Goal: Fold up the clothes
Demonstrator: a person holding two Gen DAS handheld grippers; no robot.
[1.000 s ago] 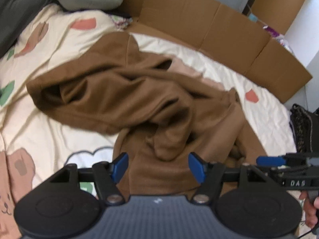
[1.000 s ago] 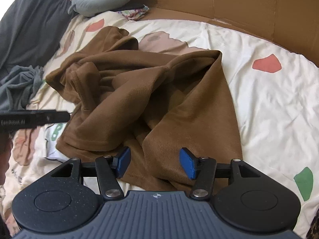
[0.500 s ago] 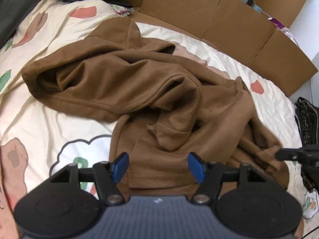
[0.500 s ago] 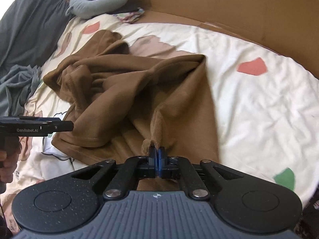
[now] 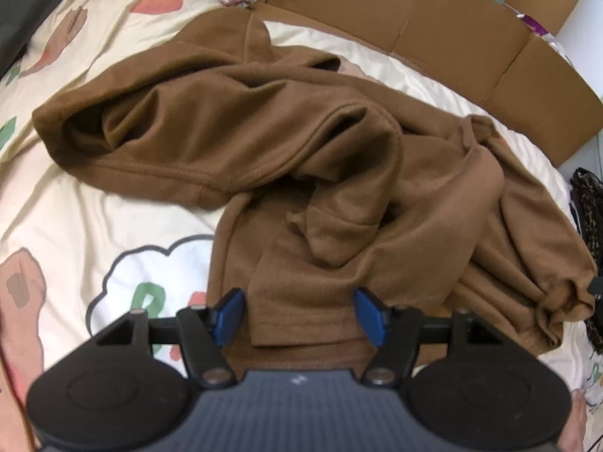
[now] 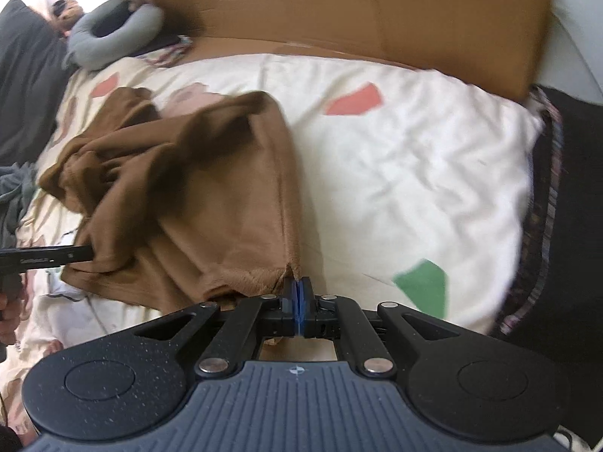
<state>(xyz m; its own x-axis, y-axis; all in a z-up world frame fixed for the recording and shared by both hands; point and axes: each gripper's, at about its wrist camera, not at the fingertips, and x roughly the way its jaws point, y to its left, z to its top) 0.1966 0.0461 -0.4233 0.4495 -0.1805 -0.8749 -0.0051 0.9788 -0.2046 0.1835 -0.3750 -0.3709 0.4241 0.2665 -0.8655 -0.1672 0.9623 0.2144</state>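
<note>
Brown fleece garment (image 5: 264,143) lying crumpled on the patterned bedsheet (image 6: 414,158).
Right gripper (image 6: 297,293) is clamping its corner (fabric stretching taut); left gripper (image 5: 299,310) is hovering, jaws apart.

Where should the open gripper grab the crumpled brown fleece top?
Probably the flat hem of the brown fleece top, lying between the open left gripper. Come straight down from above: that edge is flat and thin, while the right gripper already pinches another corner.

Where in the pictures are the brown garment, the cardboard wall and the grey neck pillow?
brown garment (image 5: 233,124): left wrist view, on its crumpled upper fold.
cardboard wall (image 6: 377,11): right wrist view, on its flat front face.
grey neck pillow (image 6: 124,37): right wrist view, on its curved right arm.
</note>
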